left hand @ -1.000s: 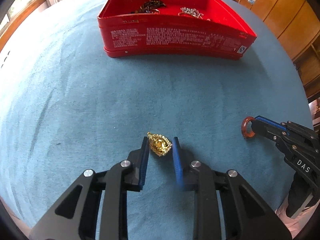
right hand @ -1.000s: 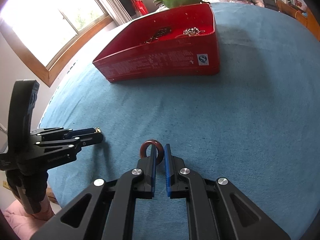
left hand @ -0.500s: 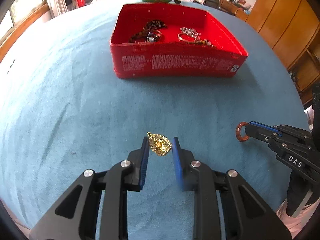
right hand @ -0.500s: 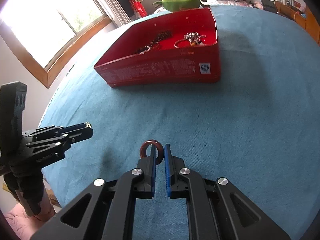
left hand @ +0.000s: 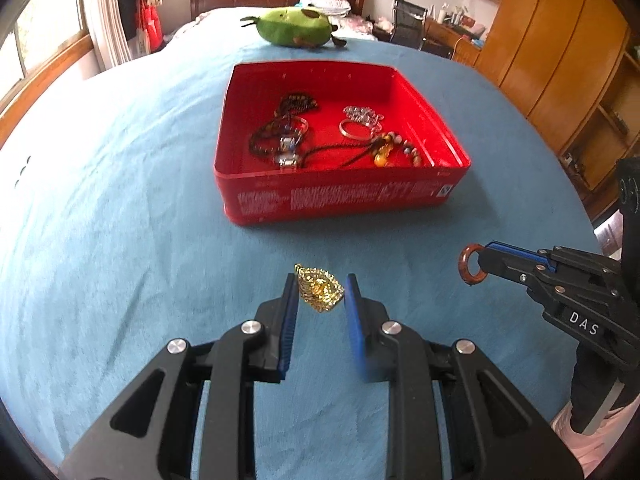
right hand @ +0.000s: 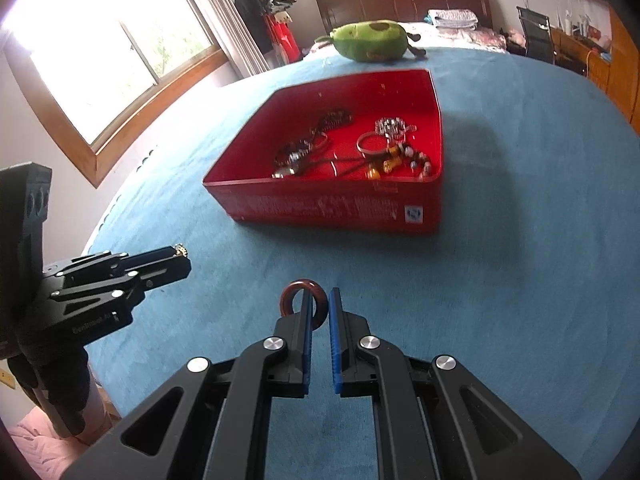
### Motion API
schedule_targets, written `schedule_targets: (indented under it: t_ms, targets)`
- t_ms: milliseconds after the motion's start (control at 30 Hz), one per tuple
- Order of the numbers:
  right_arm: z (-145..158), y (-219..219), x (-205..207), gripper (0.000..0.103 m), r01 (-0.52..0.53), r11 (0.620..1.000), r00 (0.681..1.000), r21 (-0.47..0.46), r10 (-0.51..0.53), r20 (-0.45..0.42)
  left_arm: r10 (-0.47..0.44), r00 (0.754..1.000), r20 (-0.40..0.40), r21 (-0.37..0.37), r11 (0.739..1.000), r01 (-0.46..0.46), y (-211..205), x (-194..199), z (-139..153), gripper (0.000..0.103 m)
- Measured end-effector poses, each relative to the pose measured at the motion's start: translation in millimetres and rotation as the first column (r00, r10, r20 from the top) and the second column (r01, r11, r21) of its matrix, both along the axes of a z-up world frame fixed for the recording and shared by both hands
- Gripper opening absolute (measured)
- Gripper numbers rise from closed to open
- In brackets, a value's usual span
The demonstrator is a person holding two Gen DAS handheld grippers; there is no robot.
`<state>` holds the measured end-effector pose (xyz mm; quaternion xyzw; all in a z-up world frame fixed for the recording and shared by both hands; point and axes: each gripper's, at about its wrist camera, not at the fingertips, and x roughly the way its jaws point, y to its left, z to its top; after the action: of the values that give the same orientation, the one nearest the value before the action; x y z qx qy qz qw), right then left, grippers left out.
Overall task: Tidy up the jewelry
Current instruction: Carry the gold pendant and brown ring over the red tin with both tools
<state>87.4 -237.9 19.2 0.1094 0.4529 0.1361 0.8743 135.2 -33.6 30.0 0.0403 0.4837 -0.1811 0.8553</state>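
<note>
above the blue cloth (left hand: pixel 120 208), 2 grippers each hold 1 piece of jewelry, in front of the red tin (left hand: pixel 340 196).

compared with 1 second ago, both grippers sit higher over the cloth and the tin looks farther off, so its floor and the green plush toy (left hand: pixel 298 26) behind it now show. the left gripper (left hand: pixel 320 292) is clamped on 1 gold pendant (left hand: pixel 320 289), pinched between its blue pads with the jaws part-way apart. the right gripper (right hand: pixel 318 304) is closed tight on 1 reddish-brown ring (right hand: pixel 300 300), which stands up past the fingertips. neither piece touches the cloth. inside the 1 tin lie dark bead strands, 1 silver bangle (left hand: pixel 354 128), a sparkly silver piece and a cord with coloured beads; the tangle is too dense to count exactly.
</note>
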Motion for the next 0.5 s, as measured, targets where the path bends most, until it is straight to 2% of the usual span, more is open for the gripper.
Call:
schedule_targets:
  t_ms: [333,500]
  targets:
    - [41,-4,41,0.007,0.022,1.000,0.998,0.003,-0.022,0.061,0.016,0.998,0.055,-0.041,0.999,-0.014,-6,37,31,0.022]
    - [44,-5,74,0.007,0.032,0.999,0.998,0.000,-0.032,0.053,0.056,0.997,0.056,-0.047,0.997,-0.053,-8,73,33,0.022]
